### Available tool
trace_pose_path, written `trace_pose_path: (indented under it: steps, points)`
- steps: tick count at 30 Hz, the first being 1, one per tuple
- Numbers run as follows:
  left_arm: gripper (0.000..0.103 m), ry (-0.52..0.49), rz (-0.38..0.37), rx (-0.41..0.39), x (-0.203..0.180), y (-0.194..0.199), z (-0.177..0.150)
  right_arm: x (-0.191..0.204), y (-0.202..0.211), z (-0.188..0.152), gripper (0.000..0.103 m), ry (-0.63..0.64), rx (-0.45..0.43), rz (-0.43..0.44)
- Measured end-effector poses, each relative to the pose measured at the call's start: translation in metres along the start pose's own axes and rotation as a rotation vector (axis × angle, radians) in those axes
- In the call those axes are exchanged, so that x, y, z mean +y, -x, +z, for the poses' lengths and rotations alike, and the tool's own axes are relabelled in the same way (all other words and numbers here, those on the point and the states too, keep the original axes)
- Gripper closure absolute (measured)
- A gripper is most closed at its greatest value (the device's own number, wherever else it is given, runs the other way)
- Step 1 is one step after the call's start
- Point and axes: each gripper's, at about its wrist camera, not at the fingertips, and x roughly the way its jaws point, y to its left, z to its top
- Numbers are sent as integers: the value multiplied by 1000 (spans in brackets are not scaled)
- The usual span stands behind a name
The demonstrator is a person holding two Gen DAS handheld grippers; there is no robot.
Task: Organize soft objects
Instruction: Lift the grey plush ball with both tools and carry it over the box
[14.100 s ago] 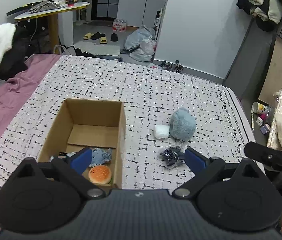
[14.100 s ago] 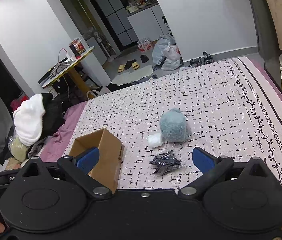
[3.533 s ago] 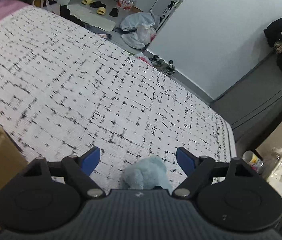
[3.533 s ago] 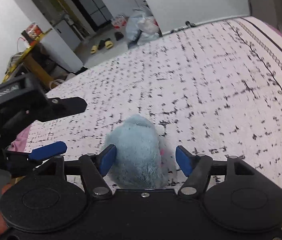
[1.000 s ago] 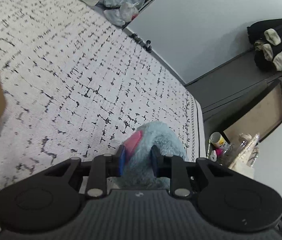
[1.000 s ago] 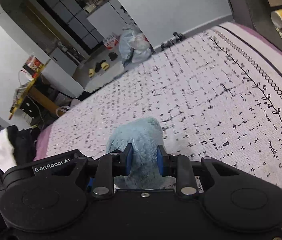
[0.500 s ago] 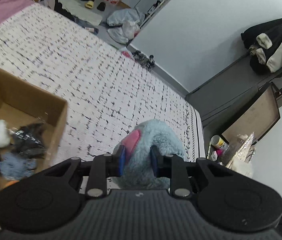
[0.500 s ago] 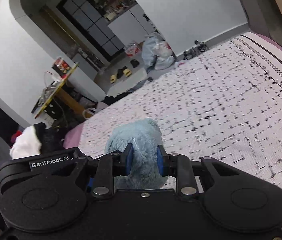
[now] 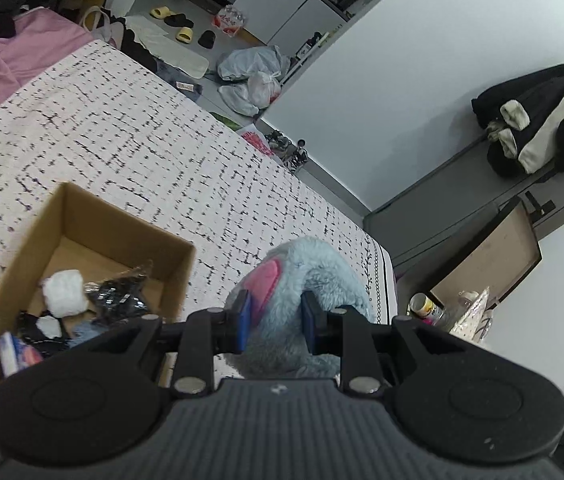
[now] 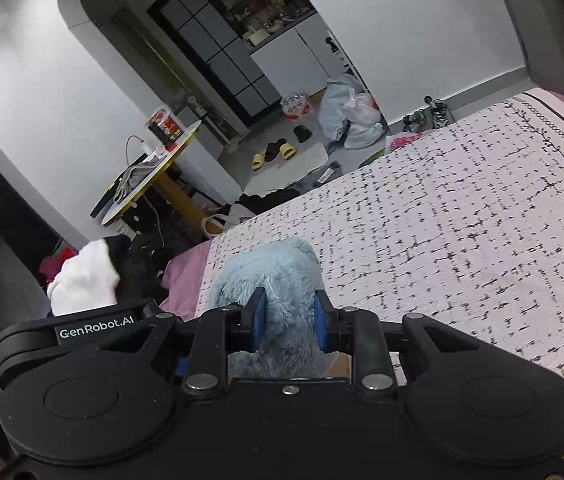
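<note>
Where tongs (image 9: 275,322) pinch, blue plush (image 9: 314,268) half-hidden.

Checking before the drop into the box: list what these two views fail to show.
- Left wrist view: the lower part of the blue plush toy is hidden behind the left hand-held gripper.
- Left wrist view: the items low in the cardboard box overlap, and the gripper body covers its near corner.
- Right wrist view: the box is almost wholly hidden by the right hand-held gripper and the plush.

Fluffy blue plush toy (image 9: 314,280) with pink patch, held up beside open cardboard box (image 9: 121,216)
</note>
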Motion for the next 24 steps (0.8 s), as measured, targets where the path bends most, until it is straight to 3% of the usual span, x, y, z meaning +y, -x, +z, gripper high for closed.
trace_pose_path:
  steps: [10,24]
  points:
    - [78,24,20,-12,35,18,14,30,-15,-19,78,13,28,23]
    - [78,105,76,30,95,-6,23,45,-64,-45,78,9,127,-2]
